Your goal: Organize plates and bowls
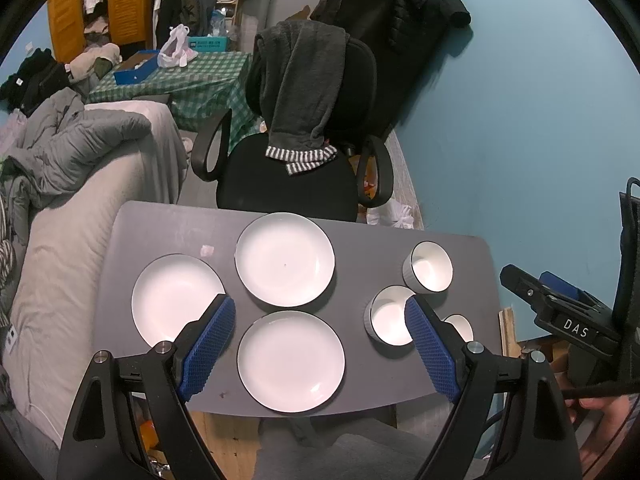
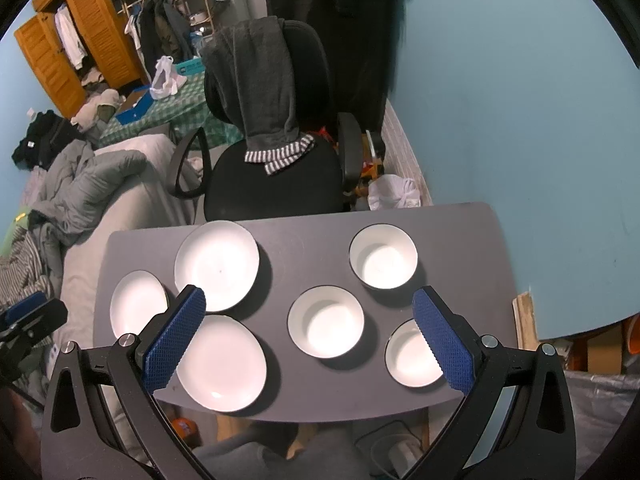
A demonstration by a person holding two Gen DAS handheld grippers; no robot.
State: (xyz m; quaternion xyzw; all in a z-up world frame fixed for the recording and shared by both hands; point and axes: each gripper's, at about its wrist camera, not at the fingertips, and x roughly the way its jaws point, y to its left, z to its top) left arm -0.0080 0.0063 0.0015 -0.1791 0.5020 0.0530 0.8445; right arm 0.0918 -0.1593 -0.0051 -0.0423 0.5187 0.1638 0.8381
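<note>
Both wrist cameras look down from above the counter's (image 1: 168,224) near edge, facing the far chair (image 2: 276,184); both views share the whole counter.

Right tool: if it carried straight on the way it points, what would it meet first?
Probably the middle bowl, centred between the right tool's open fingers; depth is unclear, and nothing shows in between.

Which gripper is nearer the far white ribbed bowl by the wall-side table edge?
Right. The right gripper hovers open over the bowl side, with the far white ribbed bowl just ahead. The left gripper hovers open over the white plates, the bowl off to its right.
</note>
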